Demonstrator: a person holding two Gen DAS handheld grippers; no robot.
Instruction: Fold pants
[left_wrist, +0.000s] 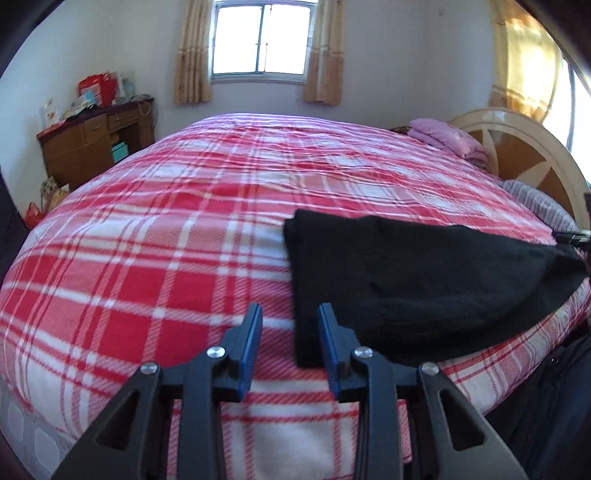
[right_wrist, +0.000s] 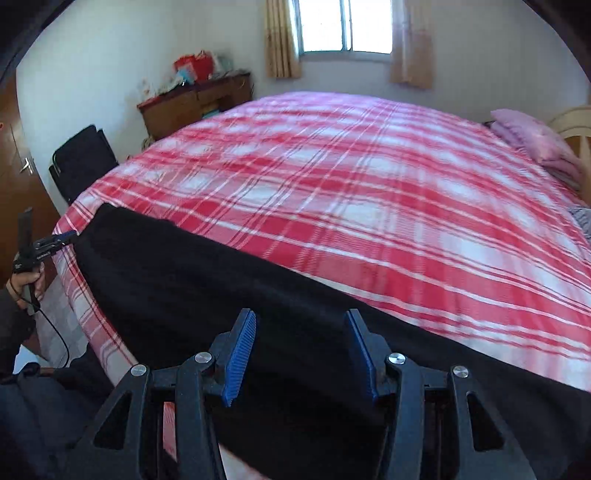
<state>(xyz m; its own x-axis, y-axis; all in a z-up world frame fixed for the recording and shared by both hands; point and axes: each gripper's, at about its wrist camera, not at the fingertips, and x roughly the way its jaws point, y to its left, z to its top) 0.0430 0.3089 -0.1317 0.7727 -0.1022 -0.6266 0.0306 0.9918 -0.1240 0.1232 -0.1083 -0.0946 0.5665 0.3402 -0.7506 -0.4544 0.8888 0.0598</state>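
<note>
The black pants lie folded along the near edge of the bed, on its red and white plaid blanket.

Your left claw stands open just above the blanket at the near left corner of the pants. The corner sits beside the right finger; nothing is pressed between the blue pads.

Your right claw stands open over the black cloth, its pads clear of it and gripping nothing.

In the right wrist view, your left hand holds its tool at the far left end of the pants.

A pink folded quilt lies near the headboard, well apart from the pants.
</note>
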